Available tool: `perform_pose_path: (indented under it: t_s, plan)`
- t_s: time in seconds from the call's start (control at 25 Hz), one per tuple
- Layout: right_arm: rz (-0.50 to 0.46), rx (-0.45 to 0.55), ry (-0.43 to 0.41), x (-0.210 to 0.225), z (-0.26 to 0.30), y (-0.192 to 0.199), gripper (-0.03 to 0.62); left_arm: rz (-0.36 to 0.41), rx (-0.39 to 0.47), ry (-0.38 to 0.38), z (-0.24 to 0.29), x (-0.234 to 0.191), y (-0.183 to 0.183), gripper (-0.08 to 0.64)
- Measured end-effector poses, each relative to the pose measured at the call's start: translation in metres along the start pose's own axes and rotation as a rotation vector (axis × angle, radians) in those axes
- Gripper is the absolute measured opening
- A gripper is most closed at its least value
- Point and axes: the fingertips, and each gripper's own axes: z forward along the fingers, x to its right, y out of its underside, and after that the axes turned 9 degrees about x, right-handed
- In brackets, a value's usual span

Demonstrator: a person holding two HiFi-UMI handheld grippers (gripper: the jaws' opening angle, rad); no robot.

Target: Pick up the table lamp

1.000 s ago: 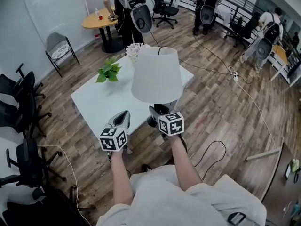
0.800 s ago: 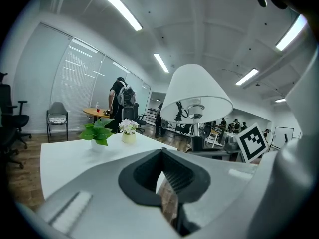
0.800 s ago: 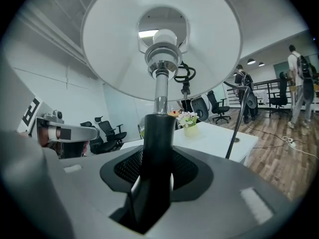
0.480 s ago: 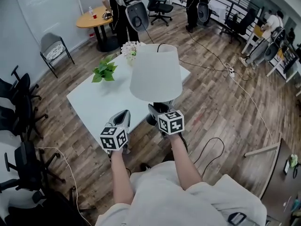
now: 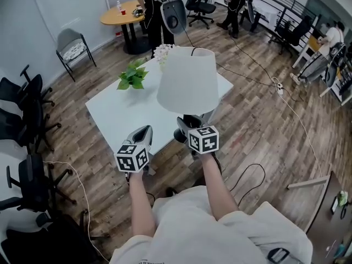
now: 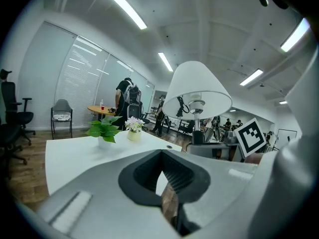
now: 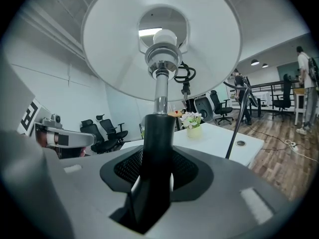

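The table lamp, with a white cone shade (image 5: 187,81) on a black and chrome stem (image 7: 158,128), is held up near the front corner of the white table (image 5: 124,117). My right gripper (image 5: 186,126) is shut on the lower black stem, and the shade (image 7: 162,39) fills the right gripper view from below. My left gripper (image 5: 142,134) hovers beside it to the left, jaws together with nothing between them. In the left gripper view the lamp (image 6: 197,91) stands to the right, and the lamp's base is hidden behind the right gripper.
A green potted plant (image 5: 132,77) and a small pot of flowers (image 5: 163,50) stand on the table's far side. Black office chairs (image 5: 25,106) line the left. A round orange table (image 5: 125,12), a grey chair (image 5: 74,48), people and floor cables (image 5: 250,175) lie beyond.
The lamp stays gripped in my right gripper. The head view has shifted a little, so table and lamp sit slightly further right; both grippers keep their places relative to each other.
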Motion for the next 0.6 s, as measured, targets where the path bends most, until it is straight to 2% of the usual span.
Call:
perform_pose_path:
  t_s: [0.6]
  plan:
    - [-0.019, 0.010, -0.002, -0.0055, 0.0064, -0.0011, 0.178, -0.004, -0.004, 0.006, -0.0002, -0.0061, 0.0030, 0.000]
